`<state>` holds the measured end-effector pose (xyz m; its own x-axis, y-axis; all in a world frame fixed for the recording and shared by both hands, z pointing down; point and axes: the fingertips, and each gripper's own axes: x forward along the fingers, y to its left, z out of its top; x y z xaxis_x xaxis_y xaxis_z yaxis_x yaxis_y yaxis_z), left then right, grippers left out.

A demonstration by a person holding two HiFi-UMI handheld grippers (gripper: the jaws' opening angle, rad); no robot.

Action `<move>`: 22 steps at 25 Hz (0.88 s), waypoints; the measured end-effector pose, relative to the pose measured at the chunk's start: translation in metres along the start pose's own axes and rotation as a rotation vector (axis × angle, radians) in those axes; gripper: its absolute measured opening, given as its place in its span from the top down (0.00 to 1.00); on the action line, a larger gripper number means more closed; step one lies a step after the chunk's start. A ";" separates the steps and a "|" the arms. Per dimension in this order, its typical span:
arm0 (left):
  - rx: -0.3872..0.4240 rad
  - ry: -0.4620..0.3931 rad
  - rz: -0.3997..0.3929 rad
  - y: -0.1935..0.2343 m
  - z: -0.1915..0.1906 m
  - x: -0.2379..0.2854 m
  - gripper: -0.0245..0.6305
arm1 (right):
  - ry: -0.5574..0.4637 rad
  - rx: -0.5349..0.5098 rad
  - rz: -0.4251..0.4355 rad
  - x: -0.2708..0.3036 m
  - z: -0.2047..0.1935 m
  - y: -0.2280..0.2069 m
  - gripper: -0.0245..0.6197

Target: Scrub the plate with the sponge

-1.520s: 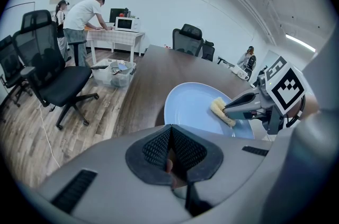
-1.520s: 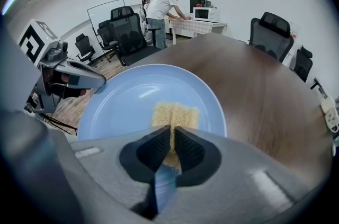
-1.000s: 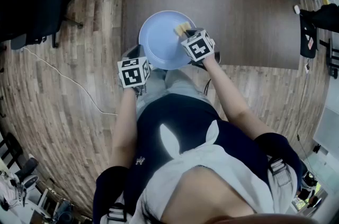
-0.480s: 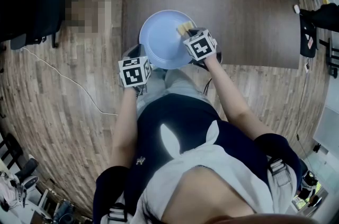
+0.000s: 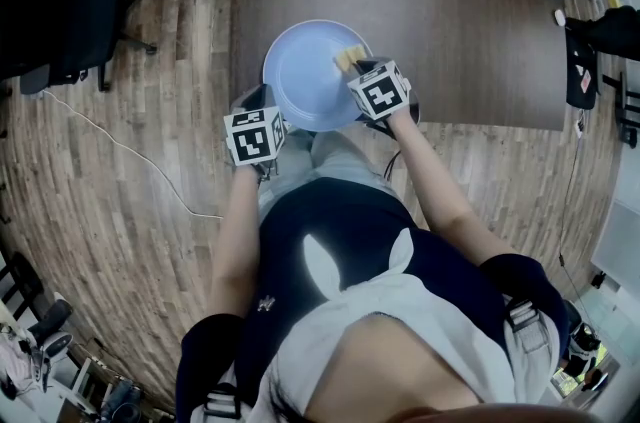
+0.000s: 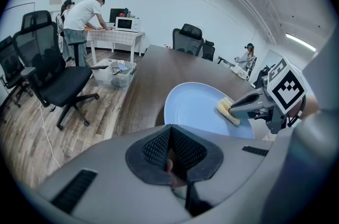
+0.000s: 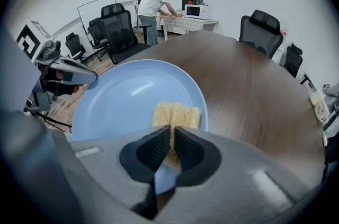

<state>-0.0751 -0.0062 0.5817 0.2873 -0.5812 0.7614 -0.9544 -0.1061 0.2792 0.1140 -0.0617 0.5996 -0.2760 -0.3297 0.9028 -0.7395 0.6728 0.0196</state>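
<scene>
The left claw [image 6: 171, 143] has its two dark pads pressed together, and it seems that they pinch the near left rim of the plate [image 5: 300, 71]. The other claw's camera shows its tip lying right on that rim, although the rim itself is hidden behind the claw's body in the left gripper view. The plate is pale blue and round. It lies on the dark wooden worktop [image 5: 420, 1], at the edge nearest to the person, and a part of it seems to reach over that edge. On the right part of the plate, close to the rim, rests the yellow sponge [image 5: 348, 57]. The right claw [image 7: 172, 146] holds it: the pads are closed on the near end of the sponge, and the far end lies flat against the blue surface. So, in my judgement, the scrubbing is under way, with one claw steadying the plate and the other pressing the sponge on it. I see no foam, water or dirt anywhere on the plate, so the pictures do not tell how much is already cleaned. The middle and the left side are bare and the sponge is apart from them; probably these parts are left to do.
</scene>
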 end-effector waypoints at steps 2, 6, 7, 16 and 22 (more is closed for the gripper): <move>-0.001 -0.001 0.002 0.000 0.000 0.000 0.95 | 0.000 0.003 0.005 -0.001 -0.002 0.002 0.93; -0.002 0.000 0.006 -0.002 0.000 -0.001 0.95 | -0.006 0.007 0.018 -0.004 -0.006 0.005 0.93; -0.002 0.000 0.007 -0.003 0.000 0.000 0.95 | -0.007 0.007 0.019 -0.005 -0.007 0.005 0.93; -0.003 0.000 0.014 -0.001 0.001 0.000 0.95 | -0.004 0.008 0.041 -0.006 -0.010 0.012 0.93; -0.004 0.001 0.020 -0.003 0.000 0.000 0.95 | -0.002 -0.007 0.070 -0.008 -0.014 0.019 0.93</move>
<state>-0.0721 -0.0063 0.5809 0.2682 -0.5827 0.7671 -0.9596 -0.0911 0.2663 0.1108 -0.0371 0.5988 -0.3278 -0.2827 0.9014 -0.7142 0.6987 -0.0406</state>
